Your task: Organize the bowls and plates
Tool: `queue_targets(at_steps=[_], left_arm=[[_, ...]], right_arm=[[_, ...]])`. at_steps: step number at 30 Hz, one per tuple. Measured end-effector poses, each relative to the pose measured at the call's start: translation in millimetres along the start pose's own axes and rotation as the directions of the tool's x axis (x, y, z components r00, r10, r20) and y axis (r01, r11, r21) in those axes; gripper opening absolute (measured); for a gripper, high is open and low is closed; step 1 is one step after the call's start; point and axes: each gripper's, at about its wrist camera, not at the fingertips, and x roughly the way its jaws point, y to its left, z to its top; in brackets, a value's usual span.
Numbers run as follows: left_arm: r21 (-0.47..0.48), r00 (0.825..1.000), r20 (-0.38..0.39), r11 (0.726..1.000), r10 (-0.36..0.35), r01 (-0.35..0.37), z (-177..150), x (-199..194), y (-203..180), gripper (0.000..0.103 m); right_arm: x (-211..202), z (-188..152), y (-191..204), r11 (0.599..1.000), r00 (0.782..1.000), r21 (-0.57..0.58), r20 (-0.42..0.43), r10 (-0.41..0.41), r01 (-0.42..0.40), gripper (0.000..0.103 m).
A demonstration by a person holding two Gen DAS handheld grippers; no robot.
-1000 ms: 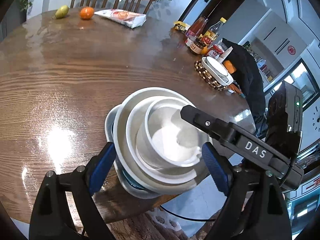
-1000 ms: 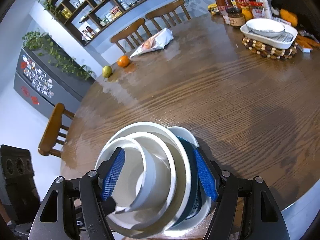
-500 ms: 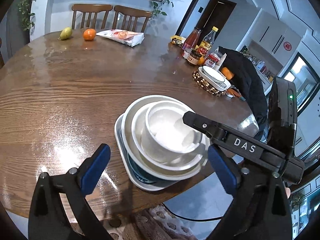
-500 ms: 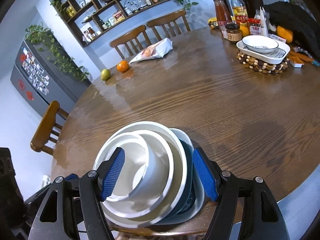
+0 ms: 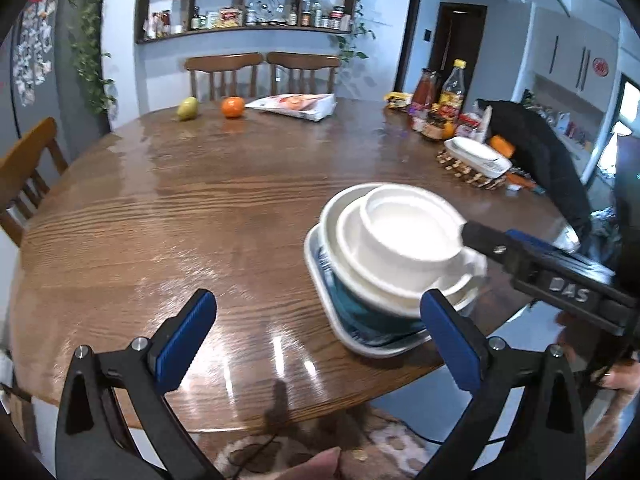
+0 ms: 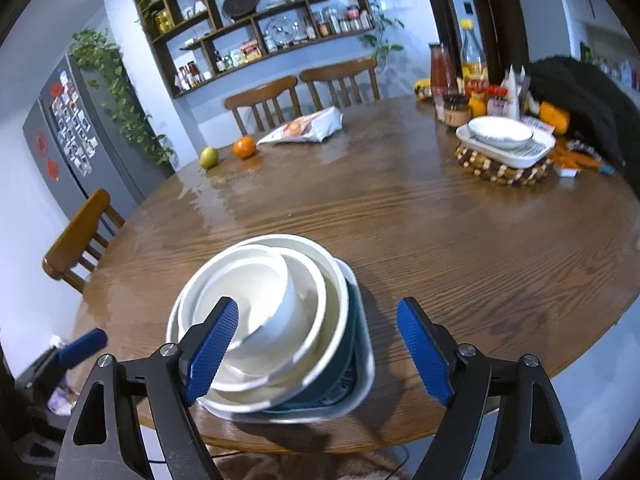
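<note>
A round wooden table (image 5: 168, 208) fills both views. Near its front edge stands a stack of dishes (image 5: 396, 264): a squarish white plate (image 6: 360, 376) with a blue pattern lies at the bottom, a dark teal bowl (image 6: 344, 356) sits on it, and three white bowls nest inside that, the smallest bowl (image 5: 412, 236) on top.

The left gripper (image 5: 320, 344) is released, and its jaws have just been opening; the blue pads stand wide over bare tabletop, with the stack beside the right-hand pad and nothing between them. The right gripper (image 6: 316, 350) is also released, its jaws having just opened further. Its left pad appears in front of the white bowls and its right pad is clear of the plate, so the stack lies partly between the pads without being pressed.

Farther back, a white dish (image 6: 504, 136) rests on a beaded trivet (image 6: 500, 168) by some bottles (image 6: 456, 68). A snack bag (image 6: 304, 128), an orange (image 6: 244, 147) and a pear (image 6: 209, 157) lie near the far rim.
</note>
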Motion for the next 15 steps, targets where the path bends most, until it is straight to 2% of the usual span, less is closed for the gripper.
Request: queue_targets(at_steps=[5, 11, 15], left_arm=[[0.004, 0.999, -0.001, 0.999, 0.039, -0.039, -16.9, 5.3, 4.1, 0.102], [0.006, 0.998, -0.021, 0.998, 0.067, -0.067, -31.2, 12.8, 4.1, 0.102], [0.008, 0.997, -0.029, 0.998, 0.066, -0.065, -34.6, 14.7, 1.5, 0.102]], right_arm=[[-4.6, -16.0, -0.5, 0.999, 0.998, -0.046, 0.058, 0.004, -0.002, 0.085], [-8.3, -30.3, -8.6, 0.998, 0.995, -0.047, 0.097, 0.032, -0.027, 0.085], [-14.1, -35.9, -9.2, 0.997, 0.991, -0.076, 0.135, 0.009, 0.001, 0.085]])
